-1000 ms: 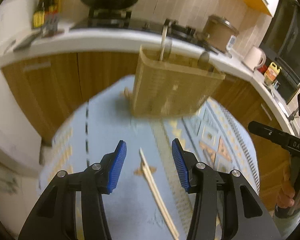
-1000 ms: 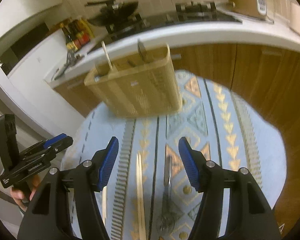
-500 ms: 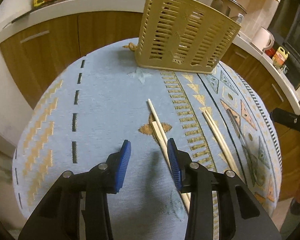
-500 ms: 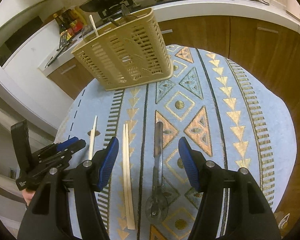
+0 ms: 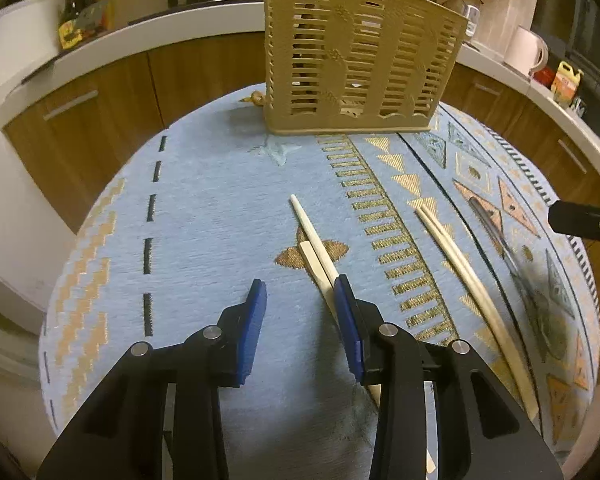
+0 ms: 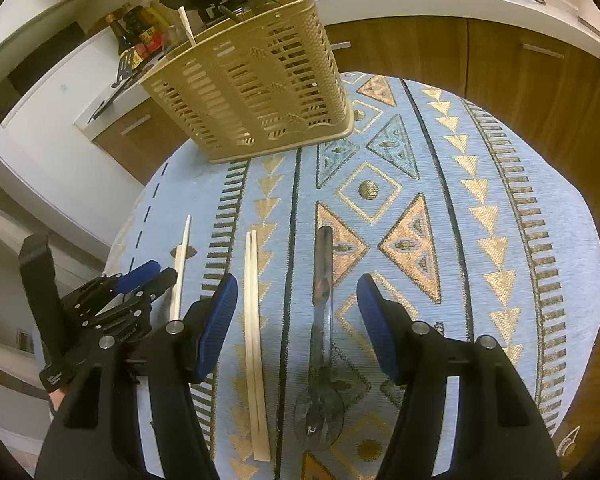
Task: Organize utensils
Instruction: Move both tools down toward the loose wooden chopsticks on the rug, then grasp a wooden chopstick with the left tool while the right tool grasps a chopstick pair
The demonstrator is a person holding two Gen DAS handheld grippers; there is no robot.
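Kitchen with wood cabinets and a white counter behind a round table (image 5: 204,200) under a woven blue cloth with gold triangles. Slotted tan plastic basket (image 5: 360,64) stands at 12 o'clock on my left view; a chopstick sticks up out of it on the right view. My left gripper (image 5: 298,294) has its blue ribbed pads apart, nothing clamped; a pale wooden chopstick pair (image 5: 314,244) lies just beside the right pad, running under it. Second chopstick pair (image 6: 254,320) lies flat just right of my right gripper's left pad. My right gripper (image 6: 296,292) is wide apart, straddling a clear plastic spoon (image 6: 322,320) with a dark handle, bowl at 6 o'clock, no contact.
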